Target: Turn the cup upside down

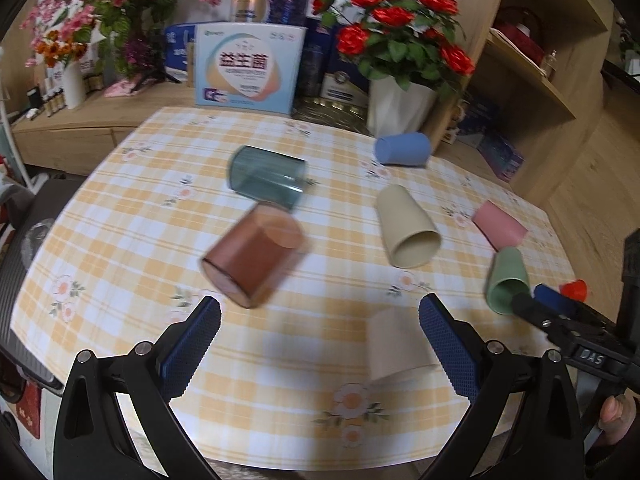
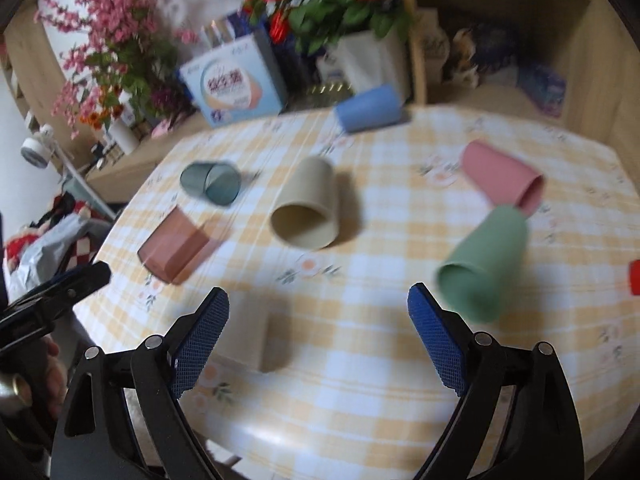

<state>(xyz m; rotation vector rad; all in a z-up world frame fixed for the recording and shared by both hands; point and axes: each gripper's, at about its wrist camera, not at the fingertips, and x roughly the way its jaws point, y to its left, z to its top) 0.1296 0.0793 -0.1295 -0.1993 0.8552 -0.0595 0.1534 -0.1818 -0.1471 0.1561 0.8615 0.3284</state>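
Note:
Several cups lie on their sides on the checked tablecloth (image 1: pixel 120 208): a brown translucent cup (image 1: pixel 254 254), a teal translucent cup (image 1: pixel 266 178), a beige cup (image 1: pixel 408 226), a blue cup (image 1: pixel 402 149), a pink cup (image 1: pixel 499 226) and a green cup (image 1: pixel 507 280). A white cup (image 1: pixel 398 344) stands upside down near the front edge. My left gripper (image 1: pixel 320 344) is open and empty above the front of the table. My right gripper (image 2: pixel 318 340) is open and empty; the green cup (image 2: pixel 482 264) lies just right of it, the white cup (image 2: pixel 256 338) by its left finger.
A light box (image 1: pixel 248 68), a white pot of red flowers (image 1: pixel 400 104) and pink flowers (image 1: pixel 100 12) stand behind the table. A wooden shelf (image 1: pixel 532 60) is at the right. A small red object (image 1: pixel 574 289) sits at the table's right edge.

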